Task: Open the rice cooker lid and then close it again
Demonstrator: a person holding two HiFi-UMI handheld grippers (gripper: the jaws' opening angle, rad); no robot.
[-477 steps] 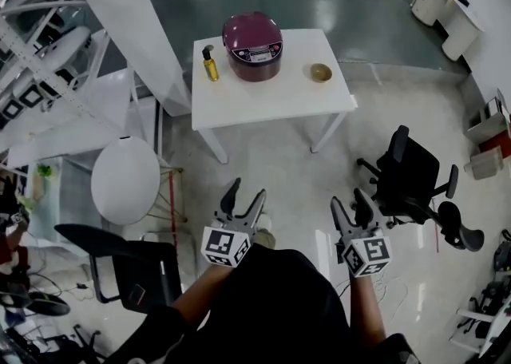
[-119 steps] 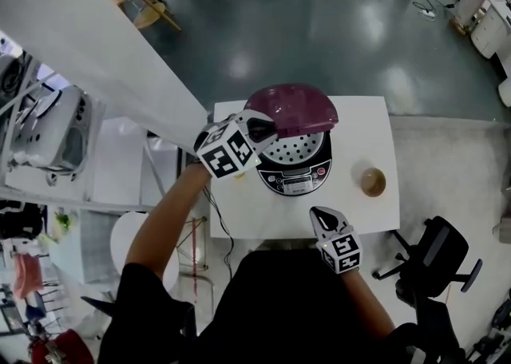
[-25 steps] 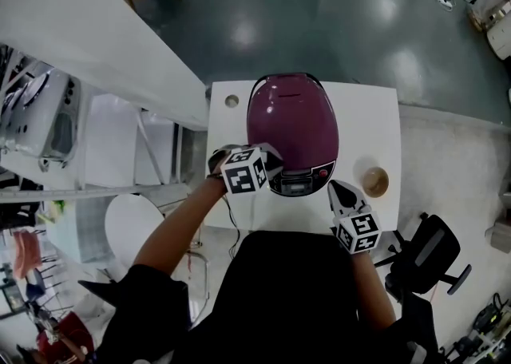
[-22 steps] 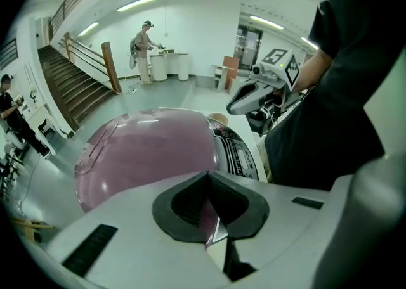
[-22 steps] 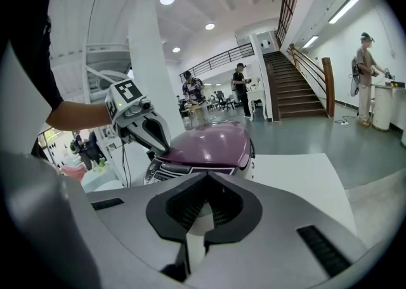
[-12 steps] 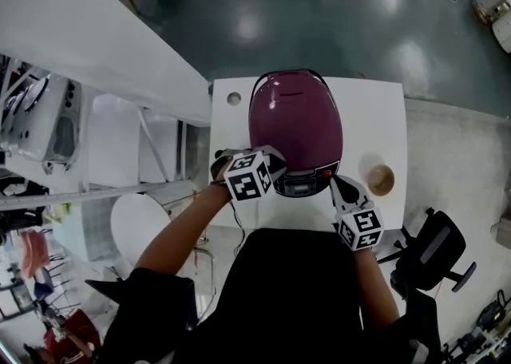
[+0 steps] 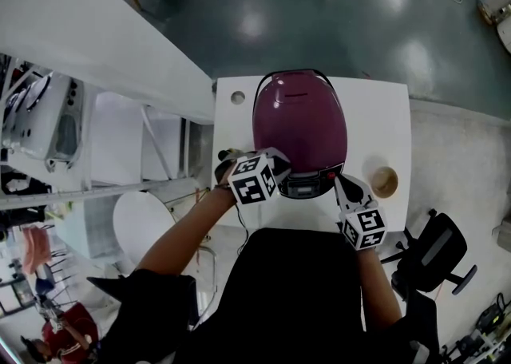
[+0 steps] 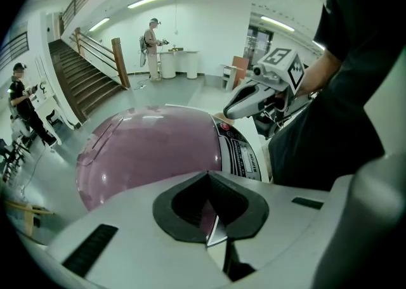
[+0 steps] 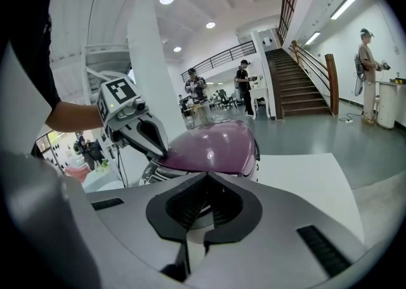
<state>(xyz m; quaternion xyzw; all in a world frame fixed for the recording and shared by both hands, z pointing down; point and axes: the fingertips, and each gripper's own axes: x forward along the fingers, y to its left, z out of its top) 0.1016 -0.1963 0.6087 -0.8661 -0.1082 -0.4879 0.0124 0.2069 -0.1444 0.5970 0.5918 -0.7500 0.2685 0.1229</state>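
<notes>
Operator: Since the earlier head view, the rice cooker lid (image 7: 299, 119) has gone from raised to fully down, and my left gripper (image 7: 279, 164) has followed it from the raised edge to the lid's front left rim.

Checker: Step in hand?

Operator: Closing, final stage, by my judgement. The lid lies flat on the rice cooker (image 7: 307, 187), which stands at the middle of the white table (image 7: 387, 107). No gap shows under the lid in either gripper view. I cannot confirm that the latch has caught.

Checker: Gripper positions relative to the cooker?

Operator: Left gripper: jaws together, nothing between them, tips apparently resting on the lid just left of the control panel (image 8: 244, 158). Right gripper (image 7: 343, 184): jaws together, also empty, held just beside the cooker's front right corner. I cannot tell whether it touches the body. It lies between the cooker and the small bowl (image 7: 384, 181), which sits near the cooker's right side.

Checker: Next move?

Operator: Press straight down on the lid's front edge until the latch seats. Apply the force over the front rim, not the panel. Then lift both grippers clear of the cooker.
</notes>
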